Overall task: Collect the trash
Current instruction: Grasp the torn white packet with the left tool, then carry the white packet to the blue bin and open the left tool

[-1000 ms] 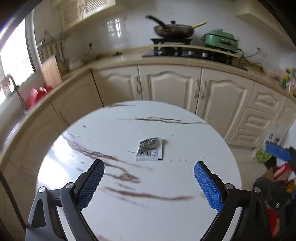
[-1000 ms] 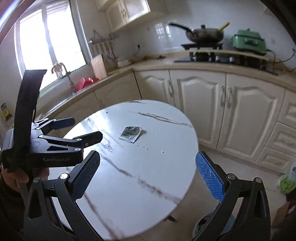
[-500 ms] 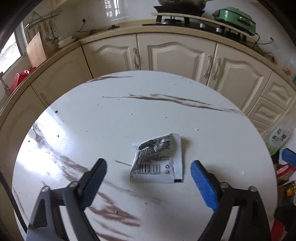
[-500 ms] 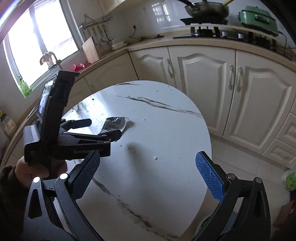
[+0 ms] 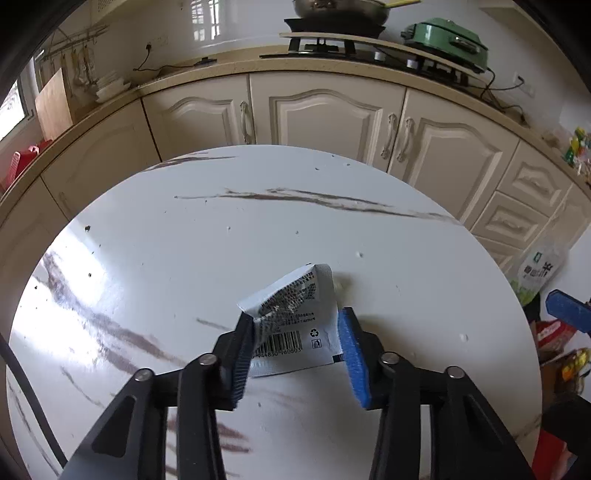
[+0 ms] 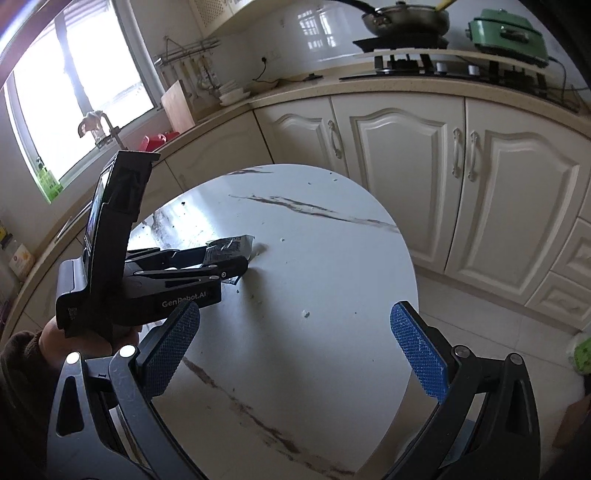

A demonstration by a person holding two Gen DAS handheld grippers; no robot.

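A crumpled silver-white snack wrapper [image 5: 295,321] with a barcode lies on the round white marble table [image 5: 221,240]. My left gripper [image 5: 295,354] is closed around it, with a finger pressing each side and the wrapper buckling upward. In the right wrist view the left gripper [image 6: 221,266] shows with the wrapper [image 6: 231,245] between its fingers, low over the table [image 6: 314,277]. My right gripper [image 6: 295,350] is open and empty, above the table's near right edge.
Cream kitchen cabinets [image 5: 332,110] curve behind the table, with a stove and pan [image 5: 340,14] and a green cooker [image 5: 447,35] on the counter. Bags and packages [image 5: 539,273] sit on the floor at the right. Crumbs dot the tabletop.
My left gripper moved forward and down over the wrapper and closed on it, crumpling it. My right gripper stayed open and drifted slightly closer to the table.
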